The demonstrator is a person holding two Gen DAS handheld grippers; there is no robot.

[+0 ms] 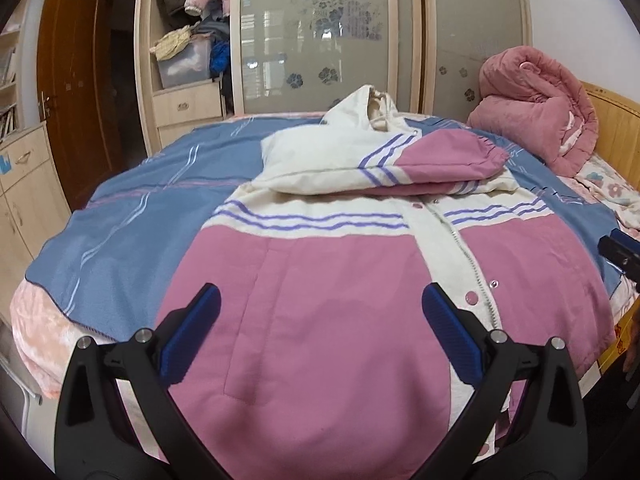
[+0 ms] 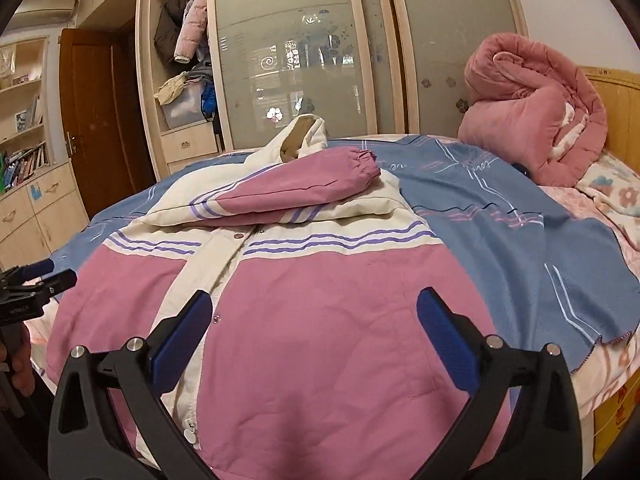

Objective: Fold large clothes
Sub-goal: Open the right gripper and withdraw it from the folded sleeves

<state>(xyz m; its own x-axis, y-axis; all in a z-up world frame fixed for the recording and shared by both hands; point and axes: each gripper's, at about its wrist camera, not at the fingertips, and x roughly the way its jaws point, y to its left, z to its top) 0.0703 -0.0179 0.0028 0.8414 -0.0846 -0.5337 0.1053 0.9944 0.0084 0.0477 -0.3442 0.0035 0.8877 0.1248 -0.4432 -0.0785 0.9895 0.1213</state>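
Observation:
A large pink and cream hooded jacket (image 1: 320,280) (image 2: 320,300) lies front up on the bed, its snap placket running up the middle. Both sleeves (image 1: 440,160) (image 2: 296,188) are folded across the chest, the pink cuffed one on top. The hood (image 1: 368,108) (image 2: 304,136) points toward the wardrobe. My left gripper (image 1: 320,304) hovers open above the jacket's lower left panel with nothing between its blue pads. My right gripper (image 2: 316,304) hangs open over the lower right panel, also holding nothing. Each gripper shows at the edge of the other's view: left gripper (image 2: 32,280), right gripper (image 1: 620,252).
A blue striped blanket (image 1: 132,216) (image 2: 500,216) covers the bed under the jacket. A rolled pink quilt (image 1: 536,116) (image 2: 532,116) sits by the wooden headboard (image 2: 616,120). A wardrobe with glass sliding doors (image 1: 316,40), open shelves and a brown door (image 1: 76,88) stand behind the bed.

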